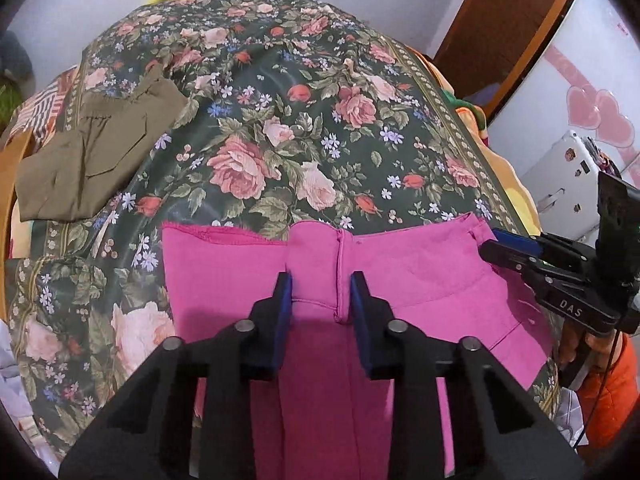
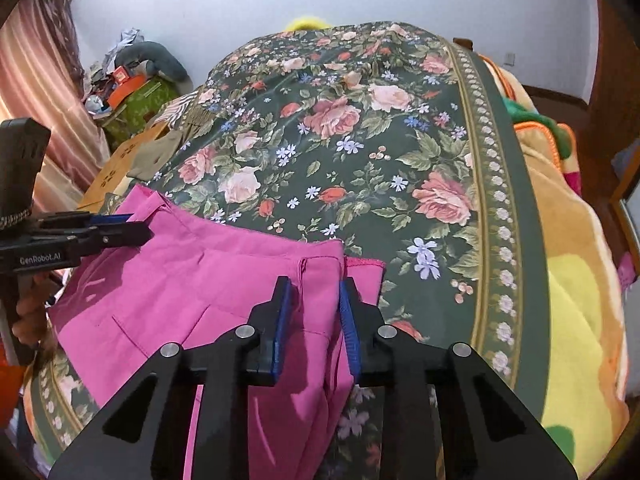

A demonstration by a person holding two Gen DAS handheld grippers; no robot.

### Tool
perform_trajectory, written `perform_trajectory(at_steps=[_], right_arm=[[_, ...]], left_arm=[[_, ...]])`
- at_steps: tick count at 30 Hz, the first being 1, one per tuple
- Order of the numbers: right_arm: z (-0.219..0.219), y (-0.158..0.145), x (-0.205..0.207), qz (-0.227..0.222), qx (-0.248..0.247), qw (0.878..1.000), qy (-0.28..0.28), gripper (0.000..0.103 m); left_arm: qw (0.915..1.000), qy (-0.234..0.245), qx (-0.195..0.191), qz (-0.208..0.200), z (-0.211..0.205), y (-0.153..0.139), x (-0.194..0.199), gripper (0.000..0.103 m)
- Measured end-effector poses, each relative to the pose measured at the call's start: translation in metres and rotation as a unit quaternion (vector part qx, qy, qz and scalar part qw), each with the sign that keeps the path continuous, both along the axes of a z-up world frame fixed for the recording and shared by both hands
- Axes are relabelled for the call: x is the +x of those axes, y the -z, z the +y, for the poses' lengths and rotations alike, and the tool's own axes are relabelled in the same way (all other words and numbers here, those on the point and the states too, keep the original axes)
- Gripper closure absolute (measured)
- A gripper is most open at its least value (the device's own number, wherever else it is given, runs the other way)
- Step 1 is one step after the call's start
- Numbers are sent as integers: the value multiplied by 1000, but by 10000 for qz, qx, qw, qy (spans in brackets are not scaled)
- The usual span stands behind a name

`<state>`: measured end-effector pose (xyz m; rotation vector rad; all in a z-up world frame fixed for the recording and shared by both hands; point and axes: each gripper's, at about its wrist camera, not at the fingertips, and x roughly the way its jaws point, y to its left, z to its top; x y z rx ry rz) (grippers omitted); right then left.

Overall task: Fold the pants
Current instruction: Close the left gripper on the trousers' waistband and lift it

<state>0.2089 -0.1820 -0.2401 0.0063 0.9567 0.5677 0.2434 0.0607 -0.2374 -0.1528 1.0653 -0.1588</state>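
Tongs (image 1: 321, 280) (image 2: 313, 284) parted over pink pants (image 1: 400, 272).

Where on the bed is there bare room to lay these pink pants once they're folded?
Free: the floral bedspread beyond the pink pants, right of the olive garment. Crowded: the near edge, with pants, left gripper and right gripper.

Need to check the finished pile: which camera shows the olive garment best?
Left wrist view: the olive garment lies in full on the floral bedspread, far left. The right wrist view catches only a small, distant sliver at the bedspread's left edge.
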Motion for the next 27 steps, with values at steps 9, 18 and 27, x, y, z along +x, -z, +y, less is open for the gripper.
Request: perform_trajectory(at_steps=[9,18,27], right_arm=[[6,-1,-2,-244,-264,9993,-65,91],[5,-17,-9,-289,-380,9989,-1,91],[-9,-46,-31,-355,-289,9988,181,78]], left_arm=[[9992,-118,358,-166,-2,4,-6,81],[9979,-156,589,-235,-7,-12,-16,80],[9955,-297,616,-661,4,-52,-46,48]])
